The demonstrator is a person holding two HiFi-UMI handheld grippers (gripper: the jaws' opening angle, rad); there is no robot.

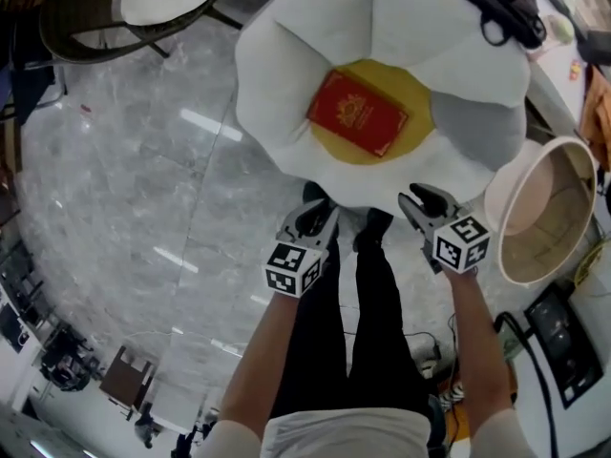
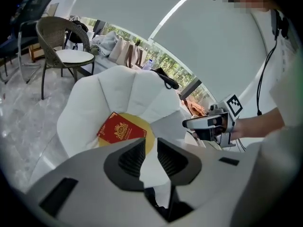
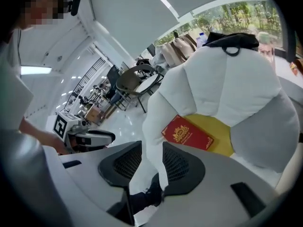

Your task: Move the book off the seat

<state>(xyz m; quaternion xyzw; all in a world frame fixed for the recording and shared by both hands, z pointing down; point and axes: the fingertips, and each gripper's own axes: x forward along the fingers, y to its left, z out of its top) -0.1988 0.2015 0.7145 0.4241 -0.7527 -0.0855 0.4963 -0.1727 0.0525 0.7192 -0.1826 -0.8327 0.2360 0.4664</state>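
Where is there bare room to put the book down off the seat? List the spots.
Free: the marble floor left of the white seat, up to the wicker chair. Crowded: right of the seat, with the round tub and cables.

Bright, even light, streaks of glare on the glossy floor (image 1: 124, 208), fisheye edges bent and dark.

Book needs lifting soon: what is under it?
The book lies flat on the yellow cushion, ringed by white petals. The patch directly beneath it is covered.
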